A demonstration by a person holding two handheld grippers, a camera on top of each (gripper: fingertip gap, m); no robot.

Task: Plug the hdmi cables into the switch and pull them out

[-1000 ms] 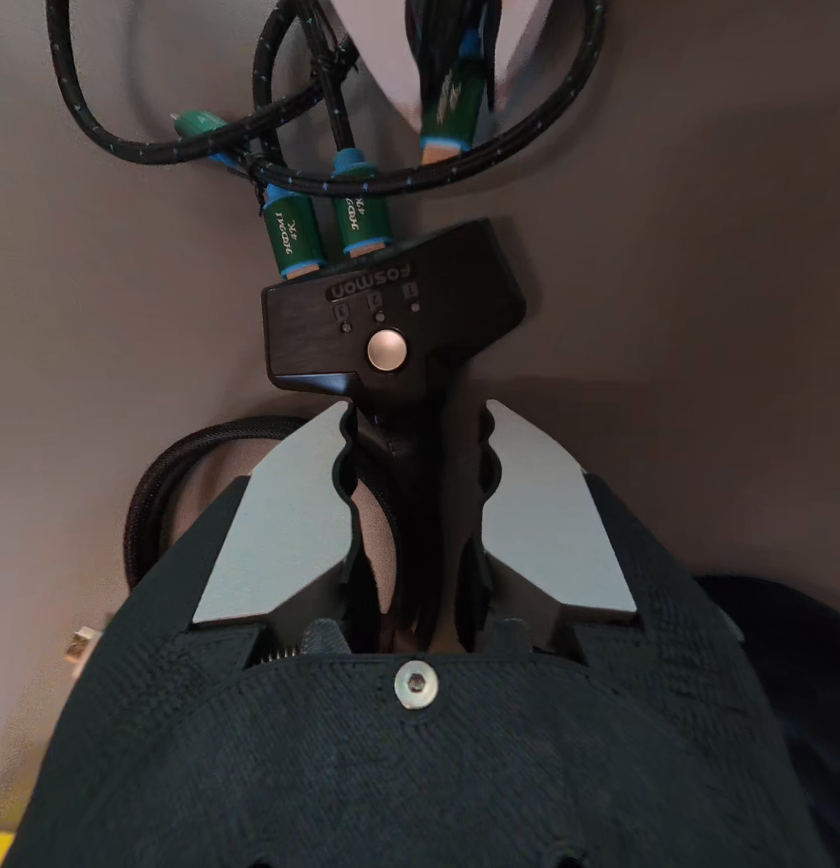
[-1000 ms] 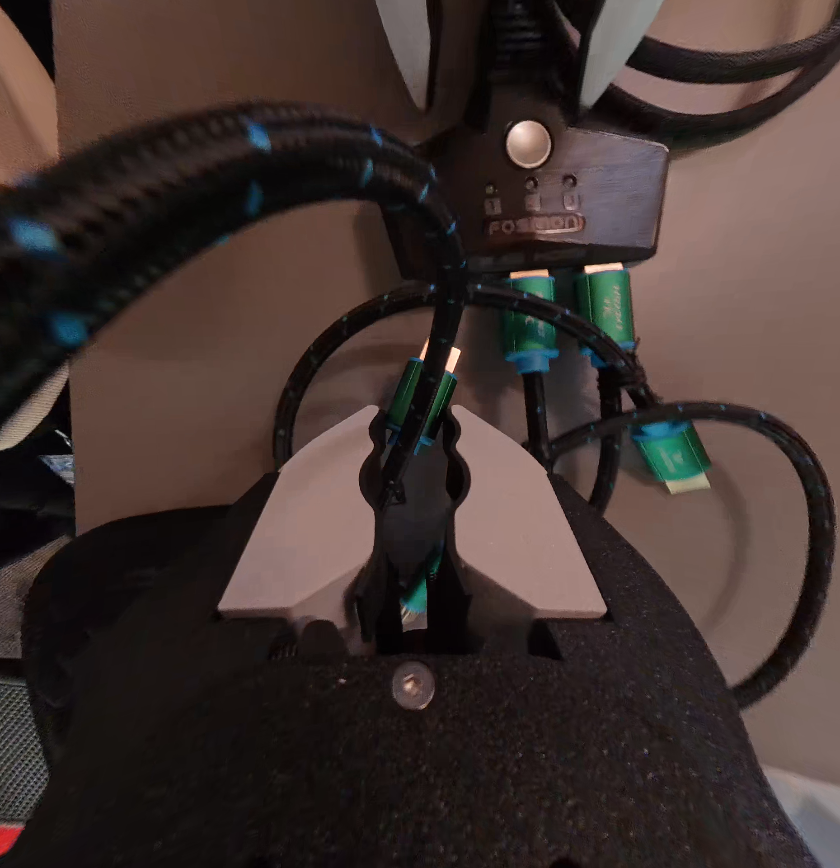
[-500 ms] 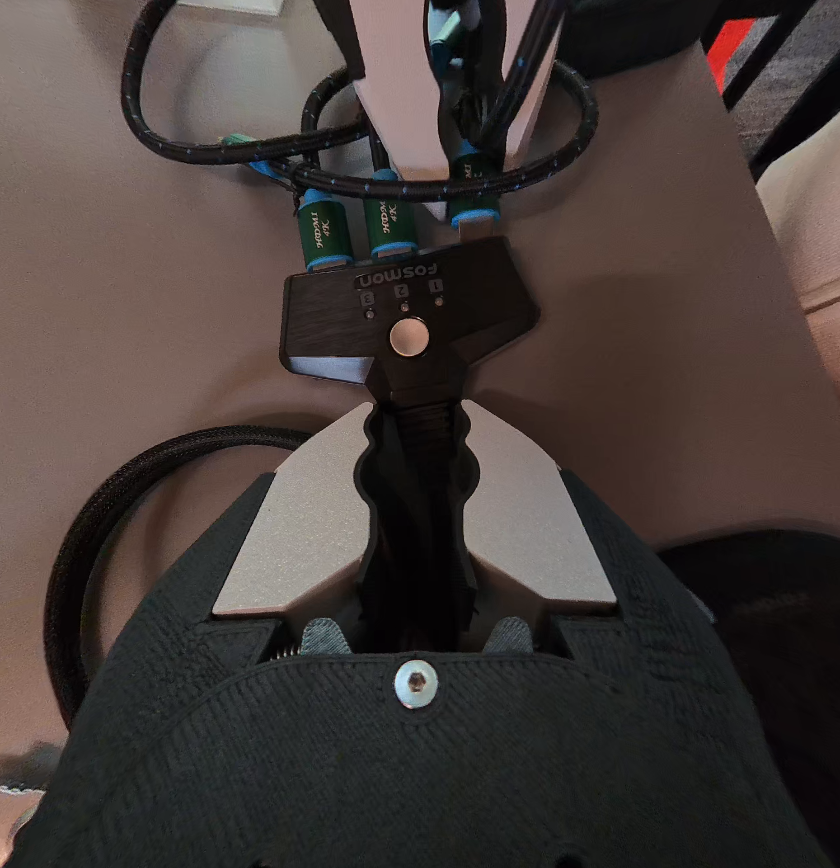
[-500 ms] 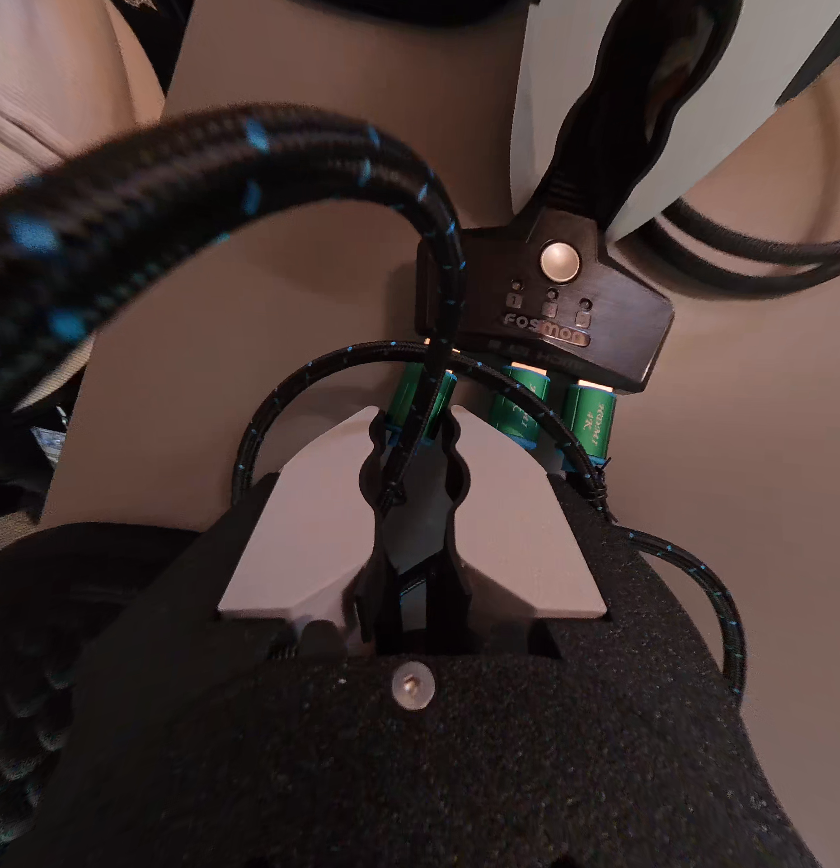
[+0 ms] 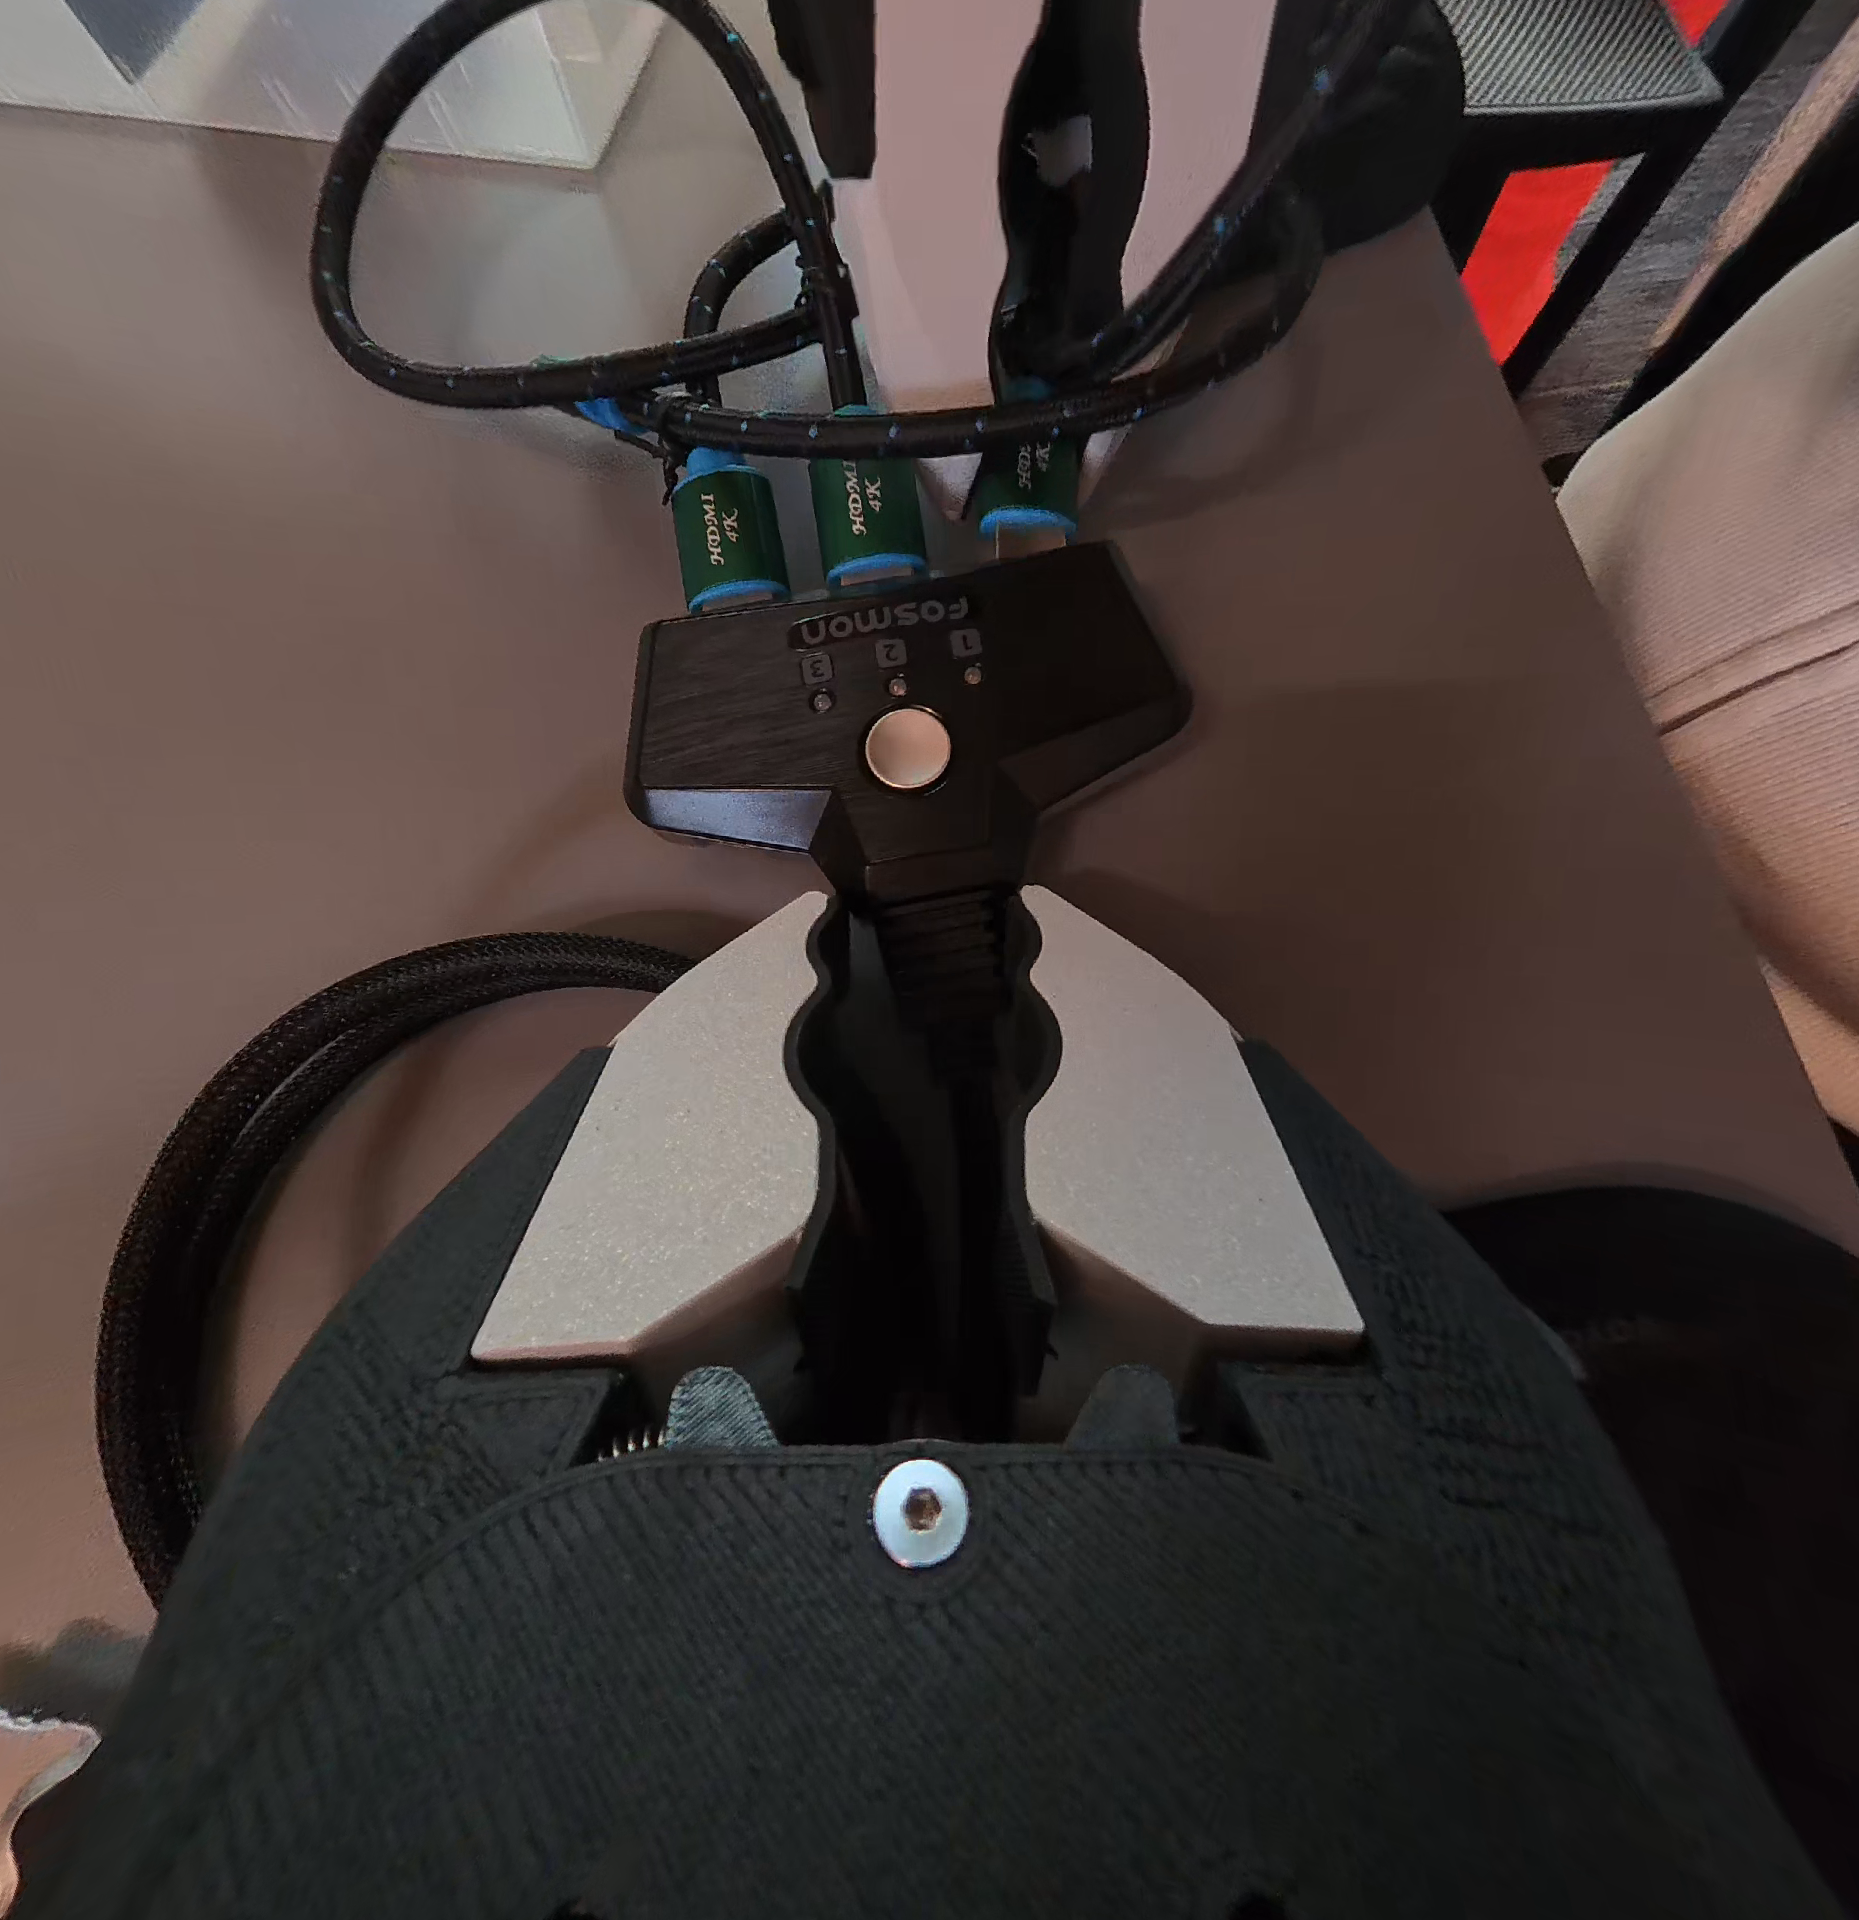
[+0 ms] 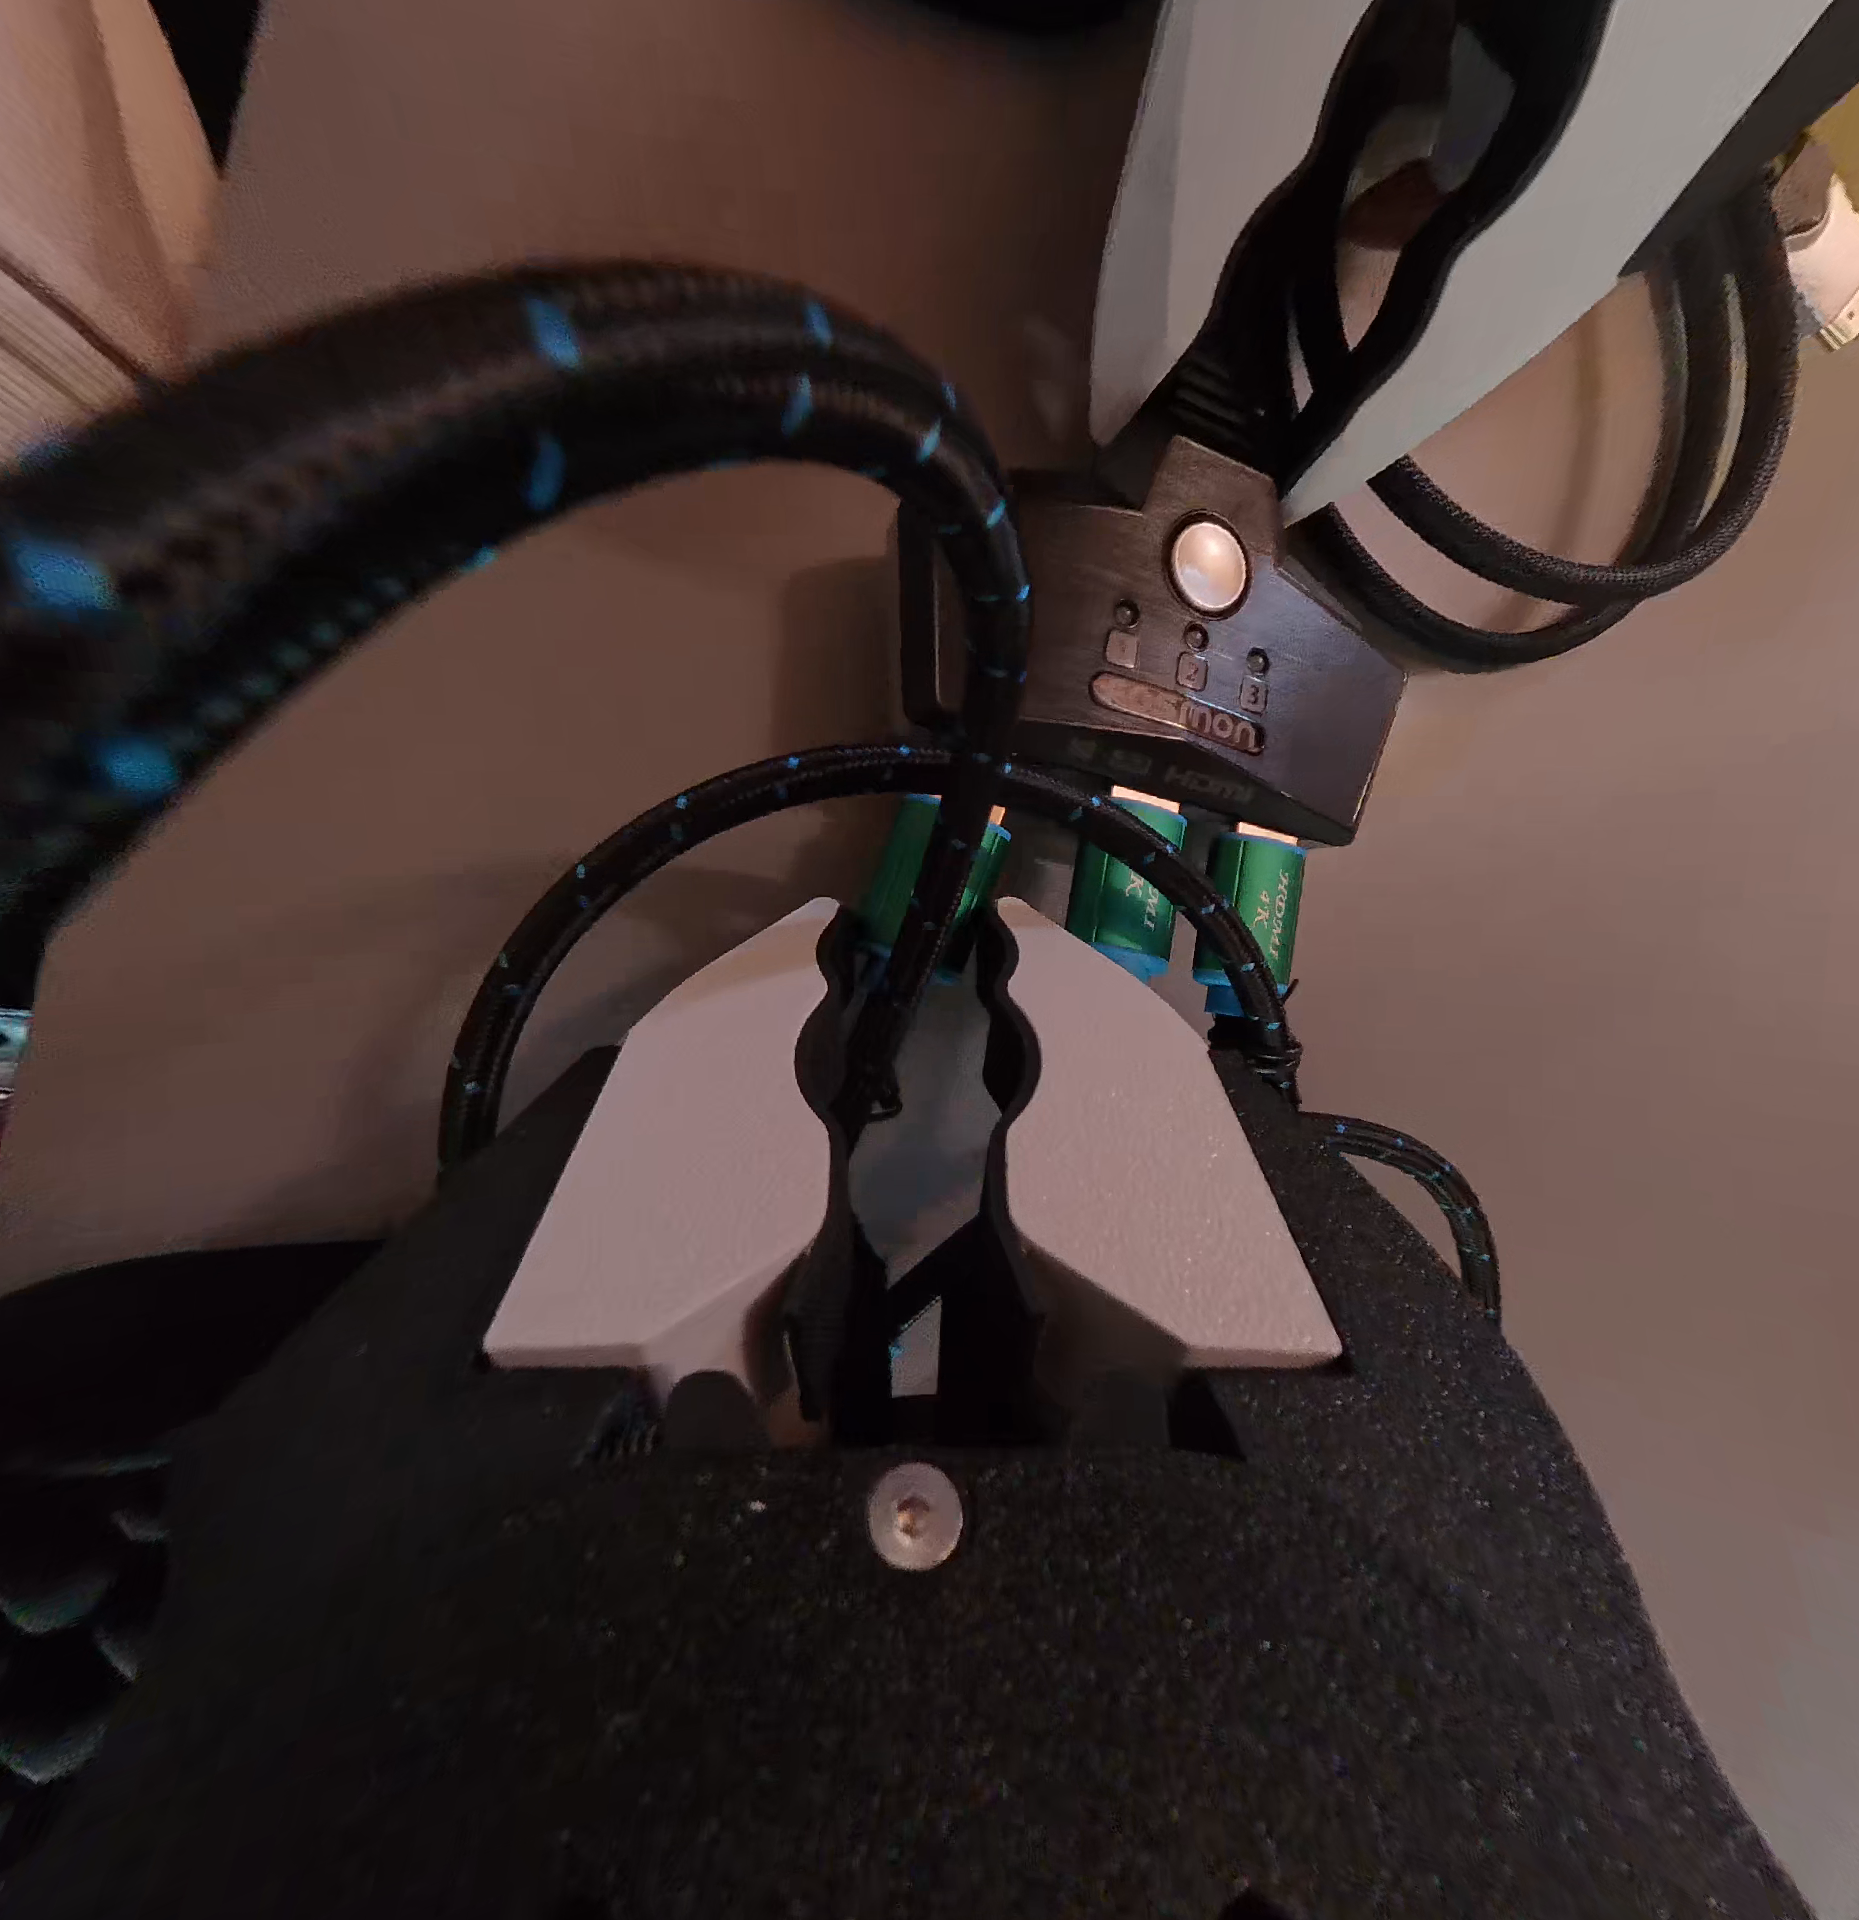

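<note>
Switch (image 5: 909, 717) sitting just ahead of the left claw (image 5: 923, 925), black, three-port, with a round silver button on top. Left claw is narrow, its jaws clamping the ribbed neck where the switch's own cord comes out, the cord running back between the fingers. Far edge of the switch is taking plugs: two green plugs (image 5: 733, 551) (image 5: 871, 520) are seated in the left and middle ports as seen from this claw, the metal tips nearly hidden. Third green plug (image 5: 1029, 488) is meeting the right-hand port, tilted, its metal tip partly exposed; how deep it sits I cannot tell.

Right claw (image 6: 920, 925) is coming at the switch (image 6: 1195, 665) from the opposite side, narrow, gripping that third plug (image 6: 946, 873) at its rear end, the braided cable (image 6: 489, 416) looping up and away to its left. Another braided loop is crossing in front of the three plugs. Table (image 5: 281, 727) is beige, bare beneath the switch. Black braided cord (image 5: 177, 1195) is curling to the left of the left claw.

Against a second ago: the left claw was open around the neck, now it is pinching it. The third plug was held well short of the switch, now it is touching the port. Both claws have been closing on each other across the switch.
</note>
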